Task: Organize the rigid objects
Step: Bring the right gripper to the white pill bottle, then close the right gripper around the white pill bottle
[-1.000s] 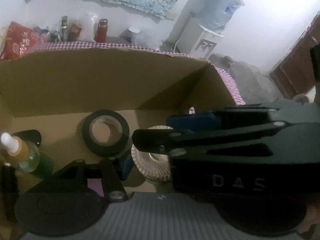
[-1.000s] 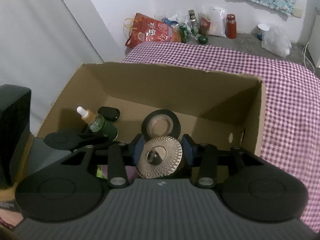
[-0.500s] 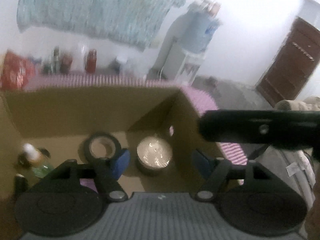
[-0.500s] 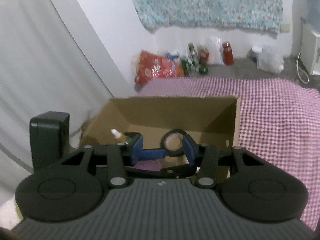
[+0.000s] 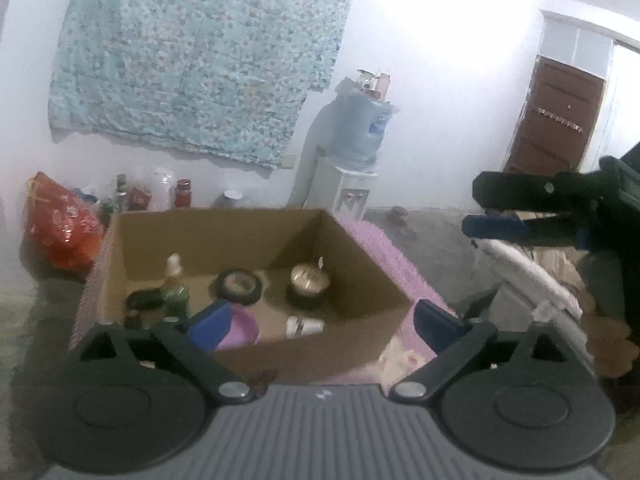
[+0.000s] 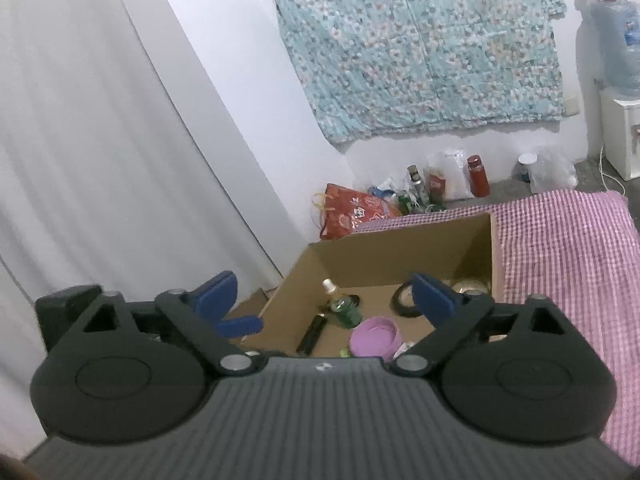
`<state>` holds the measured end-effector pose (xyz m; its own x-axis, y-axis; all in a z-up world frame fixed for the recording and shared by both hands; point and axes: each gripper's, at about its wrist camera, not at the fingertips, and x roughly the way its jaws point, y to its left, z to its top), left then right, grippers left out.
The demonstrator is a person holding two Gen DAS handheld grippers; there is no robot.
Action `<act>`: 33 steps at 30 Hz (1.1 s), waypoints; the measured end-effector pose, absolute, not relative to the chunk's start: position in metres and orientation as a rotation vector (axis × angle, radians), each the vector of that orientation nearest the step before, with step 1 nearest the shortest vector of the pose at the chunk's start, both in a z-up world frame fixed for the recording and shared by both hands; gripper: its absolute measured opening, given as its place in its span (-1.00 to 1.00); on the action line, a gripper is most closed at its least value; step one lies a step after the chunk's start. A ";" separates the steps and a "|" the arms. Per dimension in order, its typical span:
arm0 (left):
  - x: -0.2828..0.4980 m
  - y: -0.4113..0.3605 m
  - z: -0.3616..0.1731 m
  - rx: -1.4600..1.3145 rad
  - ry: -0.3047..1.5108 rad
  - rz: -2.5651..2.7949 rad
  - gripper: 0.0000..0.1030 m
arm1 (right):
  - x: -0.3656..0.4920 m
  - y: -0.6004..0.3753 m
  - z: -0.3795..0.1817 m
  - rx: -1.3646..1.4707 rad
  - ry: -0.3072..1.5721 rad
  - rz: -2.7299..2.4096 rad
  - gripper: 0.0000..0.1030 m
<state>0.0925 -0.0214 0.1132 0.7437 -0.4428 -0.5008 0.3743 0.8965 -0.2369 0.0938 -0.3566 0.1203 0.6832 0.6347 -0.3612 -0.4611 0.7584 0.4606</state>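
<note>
1. The left claw point(image 5: 320, 320) is seen with nothing between its blue pads; its jaws are opening and stand wide apart above the near rim of the cardboard box point(image 5: 360, 240).
2. The right claw point(image 6: 326, 294) is likewise empty, its jaws opening wide, and it is held back from the box, which rests on a checked pink cloth point(image 6: 568, 248).
3. Inside the box, a shiny round metal lid on a dark base point(image 5: 309, 280) is found near the far right corner, with a roll of black tape point(image 5: 239, 286) just beside it to the left.
4. A small green bottle with a white tip point(image 5: 174, 288) stands upright towards the left wall, a dark oval case point(image 5: 142, 299) lies beside it, and a purple bowl point(image 5: 240, 328) and a small white piece point(image 5: 304, 325) lie nearer the front.
5. The metal piece is judged stiff, smooth and likely slippery; it is best taken across its rim, with the pads set on opposite edges.
6. The tape roll is judged light and firm, and can be pinched through its wall or across its outer edge.
7. The bottle is judged to be top-heavy and easily tipped; a hold low on its body is advised.
8. Whether anything remains outside the box to be sorted cannot be told from these views.
</note>
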 end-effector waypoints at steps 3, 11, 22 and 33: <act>0.071 -0.010 0.106 -0.103 0.576 -0.401 0.93 | 0.071 -0.345 0.109 0.316 0.547 0.586 0.97; 0.044 0.032 0.082 -0.115 0.602 -0.262 0.94 | 0.055 -0.275 0.080 0.042 0.602 0.336 0.97; 0.056 0.052 0.046 -0.075 0.617 -0.163 0.94 | 0.072 -0.206 0.062 -0.043 0.639 0.410 0.97; 0.086 0.049 0.021 -0.025 0.644 -0.129 0.71 | 0.119 -0.153 0.020 0.218 0.820 0.647 0.97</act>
<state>0.0855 0.0489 0.0214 0.7917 -0.1278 -0.5974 0.1122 0.9917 -0.0636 0.1187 -0.1532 0.0197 0.5048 0.6121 -0.6086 -0.4495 0.7884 0.4200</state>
